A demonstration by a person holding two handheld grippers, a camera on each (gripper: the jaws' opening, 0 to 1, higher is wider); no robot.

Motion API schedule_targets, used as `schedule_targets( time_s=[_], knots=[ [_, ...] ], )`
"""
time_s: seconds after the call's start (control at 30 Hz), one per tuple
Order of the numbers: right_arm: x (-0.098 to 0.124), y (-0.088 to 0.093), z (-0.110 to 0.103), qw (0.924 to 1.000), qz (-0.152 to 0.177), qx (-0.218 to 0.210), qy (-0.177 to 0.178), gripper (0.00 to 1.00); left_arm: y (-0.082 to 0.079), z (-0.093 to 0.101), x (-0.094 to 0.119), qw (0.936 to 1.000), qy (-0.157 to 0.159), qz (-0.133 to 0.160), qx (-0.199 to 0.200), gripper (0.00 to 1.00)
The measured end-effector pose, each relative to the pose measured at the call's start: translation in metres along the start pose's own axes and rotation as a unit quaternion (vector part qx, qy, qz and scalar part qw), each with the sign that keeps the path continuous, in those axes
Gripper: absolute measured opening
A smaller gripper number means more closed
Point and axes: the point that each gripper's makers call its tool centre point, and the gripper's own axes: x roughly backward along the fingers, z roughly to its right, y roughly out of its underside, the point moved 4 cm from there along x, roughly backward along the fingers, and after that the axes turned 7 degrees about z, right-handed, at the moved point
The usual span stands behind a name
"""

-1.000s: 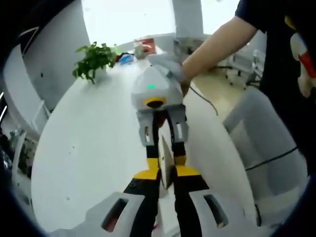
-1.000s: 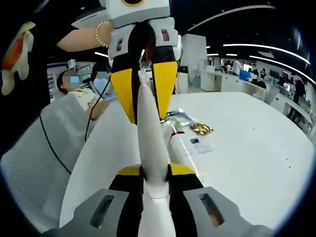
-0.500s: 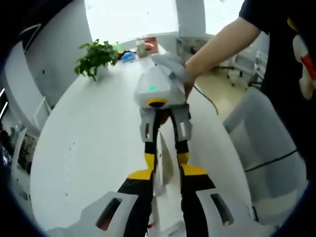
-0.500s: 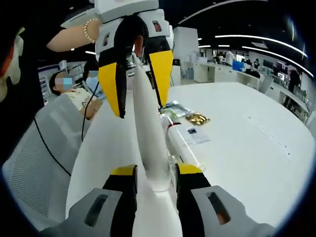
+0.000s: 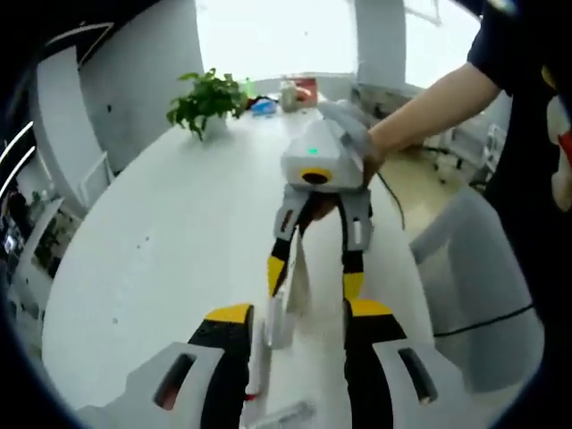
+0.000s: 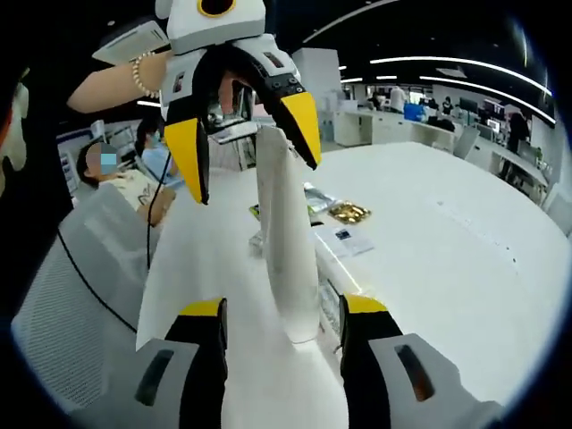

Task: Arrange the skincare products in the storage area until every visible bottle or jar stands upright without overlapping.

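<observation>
White tube [image 6: 288, 259] upright between both grippers' wide-open jaws, apparently unheld; plant [image 5: 207, 96] beyond.

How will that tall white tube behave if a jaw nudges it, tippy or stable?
Probably tippy: the white tube stands tall and narrow on a small end on the table. Its tapered, flattened top suggests a soft, squeezable body. Both grippers stand open around it.

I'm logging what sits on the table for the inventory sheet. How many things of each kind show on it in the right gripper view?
White tube, standing cap-down: 1
White bottle lying behind it: 1
Gold packet: 1
Green packet: 1
Total: 4
</observation>
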Motion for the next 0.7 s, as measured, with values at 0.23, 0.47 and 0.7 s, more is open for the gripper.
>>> schedule_targets(
  time_s=[0.23,0.47,0.7],
  knots=[
    [0.002,-0.002,-0.008,0.9997,0.0,-0.009,0.021,0.64,0.008,0.006,0.013,0.999,-0.02,0.017,0.036,0.45],
    [0.007,-0.005,-0.01,0.9984,0.012,-0.022,0.05,0.71,0.009,0.018,0.022,0.9968,-0.04,0.028,0.064,0.55],
    [0.013,-0.005,-0.019,0.9964,0.016,-0.026,0.08,0.78,0.013,0.025,0.036,0.991,-0.065,0.054,0.104,0.6]
  ],
)
